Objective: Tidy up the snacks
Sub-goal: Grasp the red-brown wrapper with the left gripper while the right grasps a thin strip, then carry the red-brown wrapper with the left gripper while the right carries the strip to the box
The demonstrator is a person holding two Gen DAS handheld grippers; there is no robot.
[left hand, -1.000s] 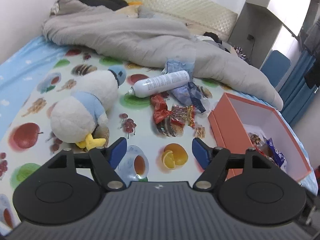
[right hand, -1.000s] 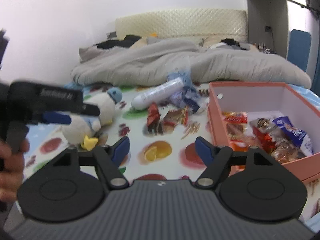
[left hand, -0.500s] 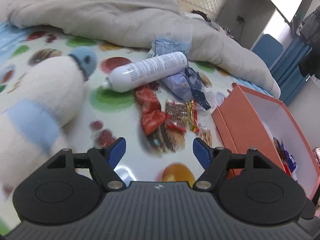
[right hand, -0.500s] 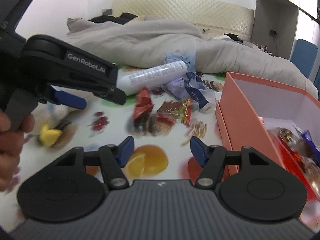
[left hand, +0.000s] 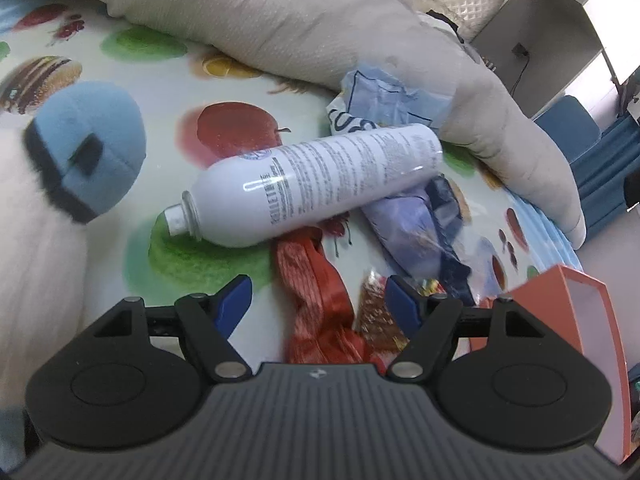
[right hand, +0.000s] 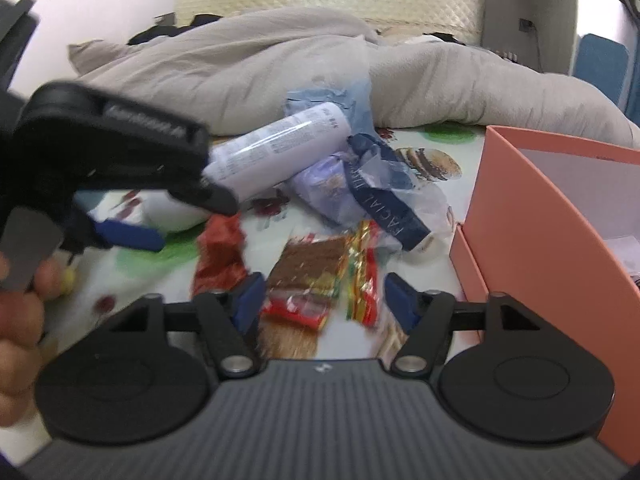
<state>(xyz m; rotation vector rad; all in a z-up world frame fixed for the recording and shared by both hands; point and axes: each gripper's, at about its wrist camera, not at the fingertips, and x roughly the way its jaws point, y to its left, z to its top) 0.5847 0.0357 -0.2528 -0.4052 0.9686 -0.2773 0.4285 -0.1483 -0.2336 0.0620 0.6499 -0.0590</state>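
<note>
Snacks lie on the fruit-print sheet. My left gripper is open, its jaws on either side of a red wrapper, close above it. A brown-and-red snack pack lies just right of it. My right gripper is open, low over the same snack pack, with the red wrapper to its left. The left gripper also shows in the right wrist view, above the red wrapper. The orange box stands at the right.
A white spray can lies behind the snacks, with a blue-purple tissue pack and torn blue wrapping. A plush duck is on the left. A grey duvet lies behind. The box edge is at the right.
Both grippers have moved forward and down toward the snack pile. The left one passed the plush duck and now hovers over the red wrapper. Both stay open.
</note>
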